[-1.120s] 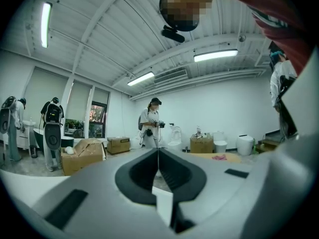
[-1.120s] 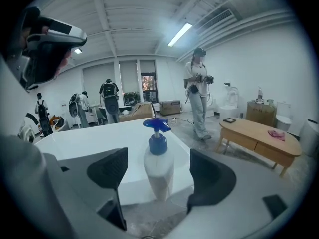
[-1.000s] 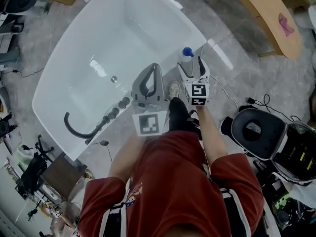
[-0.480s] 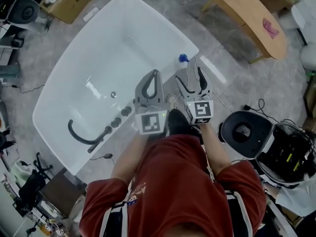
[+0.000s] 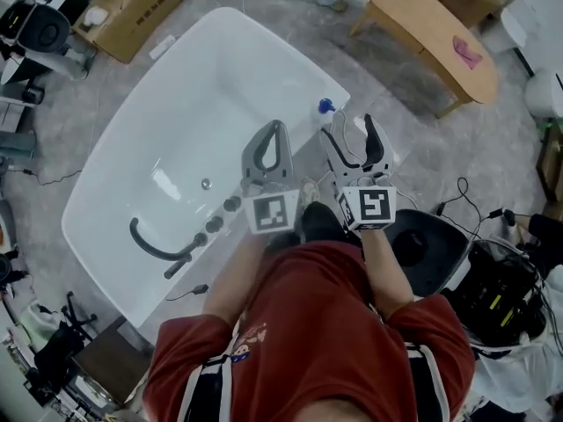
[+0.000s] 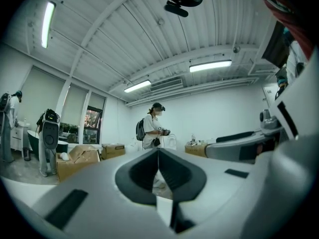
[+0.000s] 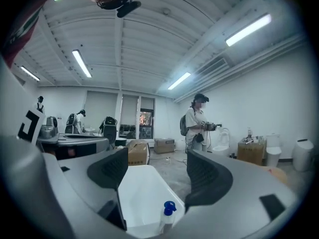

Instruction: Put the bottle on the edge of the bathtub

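1. A white bathtub (image 5: 202, 104) lies slantwise across the grey floor. A dark curved spout (image 5: 151, 244) and a row of dark knobs (image 5: 215, 224) sit on its near rim.
2. A curved wooden surface (image 5: 431, 29) stands well apart at the upper right.
3. A cardboard box (image 5: 136, 7) sits just beyond the tub's far end.
4. The left claw (image 5: 277, 128) hangs over the tub's near rim. In the left gripper view its jaws are pressed together with nothing between them (image 6: 158, 156).
5. The right claw (image 5: 349, 132) is beside it, over the tub's right corner. Its jaws are spread wide and hold nothing (image 7: 159, 171).
6. The bottle (image 5: 326, 108), clear with a blue cap, stands upright on the tub's rim at that right corner. It is just beyond the right claw's tips and clear of both jaws (image 7: 167, 215).
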Demonstrator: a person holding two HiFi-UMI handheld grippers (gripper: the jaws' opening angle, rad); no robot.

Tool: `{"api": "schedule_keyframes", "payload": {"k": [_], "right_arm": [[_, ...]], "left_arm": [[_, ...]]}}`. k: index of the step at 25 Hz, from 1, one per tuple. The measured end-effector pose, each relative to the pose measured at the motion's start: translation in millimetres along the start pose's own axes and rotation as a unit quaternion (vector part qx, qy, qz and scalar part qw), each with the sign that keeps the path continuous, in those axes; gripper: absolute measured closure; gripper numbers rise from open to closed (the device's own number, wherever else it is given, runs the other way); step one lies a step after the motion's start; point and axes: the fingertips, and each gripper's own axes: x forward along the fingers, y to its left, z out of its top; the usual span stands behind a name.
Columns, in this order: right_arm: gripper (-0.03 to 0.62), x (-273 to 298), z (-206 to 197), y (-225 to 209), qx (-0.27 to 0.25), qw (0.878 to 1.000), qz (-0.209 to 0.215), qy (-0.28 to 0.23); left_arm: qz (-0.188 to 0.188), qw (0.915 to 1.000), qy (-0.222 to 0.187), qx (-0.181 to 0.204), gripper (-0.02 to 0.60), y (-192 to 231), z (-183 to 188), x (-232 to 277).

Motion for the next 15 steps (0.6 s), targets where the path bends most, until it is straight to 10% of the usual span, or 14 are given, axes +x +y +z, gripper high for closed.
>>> {"api": "schedule_keyframes", "payload": {"k": [15], "right_arm": [[0.544, -39.6, 59.2, 9.1, -0.040, 0.998, -0.043, -0.026]], "left_arm": [[-0.031, 0.9988, -0.037, 0.010, 0.566, -13.5, 30.2, -16.5]]}}
